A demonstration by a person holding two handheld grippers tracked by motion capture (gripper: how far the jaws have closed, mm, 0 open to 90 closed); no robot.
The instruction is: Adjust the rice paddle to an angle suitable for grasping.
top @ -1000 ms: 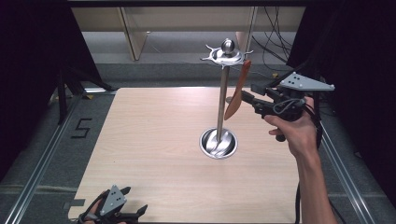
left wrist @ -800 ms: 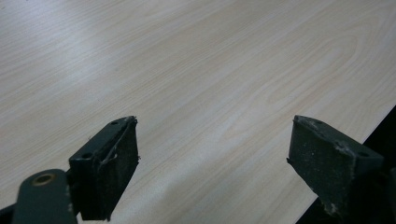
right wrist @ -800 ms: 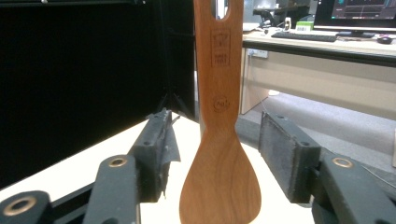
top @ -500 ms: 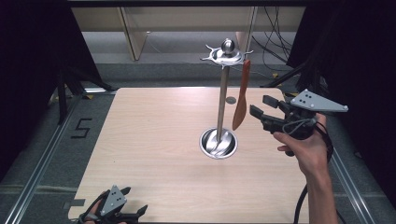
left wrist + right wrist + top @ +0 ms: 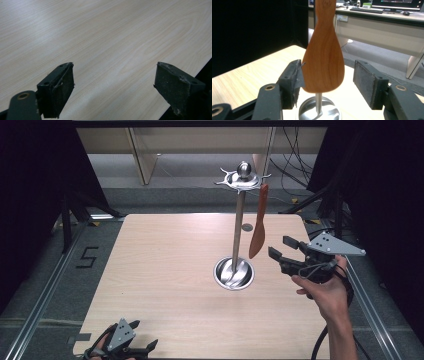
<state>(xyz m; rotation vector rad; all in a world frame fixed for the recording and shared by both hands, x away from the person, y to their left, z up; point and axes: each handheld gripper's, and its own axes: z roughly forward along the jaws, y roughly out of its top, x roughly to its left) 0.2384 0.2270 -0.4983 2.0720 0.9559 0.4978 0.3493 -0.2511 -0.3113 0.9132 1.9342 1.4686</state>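
1. A light wooden table [image 5: 165,270] fills the centre of the high view, with a dark floor around it.
2. A metal stand [image 5: 236,235] rises upright right of the frame's centre. Its round dish base [image 5: 233,273] sits on the table, and its hooked crown with a ball finial [image 5: 243,169] is near the upper middle.
3. A reddish-brown wooden spatula [image 5: 258,224] hangs from the crown's right side. Its blade points down, well above the table and just right of the pole.
4. The right gripper [image 5: 285,254], held in a hand [image 5: 325,292] at the right of the frame, is released, its jaws spread wide. They point left toward the spatula's lower blade.
5. In the right gripper view, the spatula blade [image 5: 323,60] sits at centre frame between the two jaws. Its edge lies against or just beside the left jaw, with clear space before the right jaw. The dish base [image 5: 319,110] is at the bottom centre.
6. The left gripper [image 5: 131,347] is at the bottom left of the high view, near the table's near edge. Its jaws stand apart and grasp nothing.
7. In the left gripper view, bare tabletop [image 5: 105,45] lies between the jaws.
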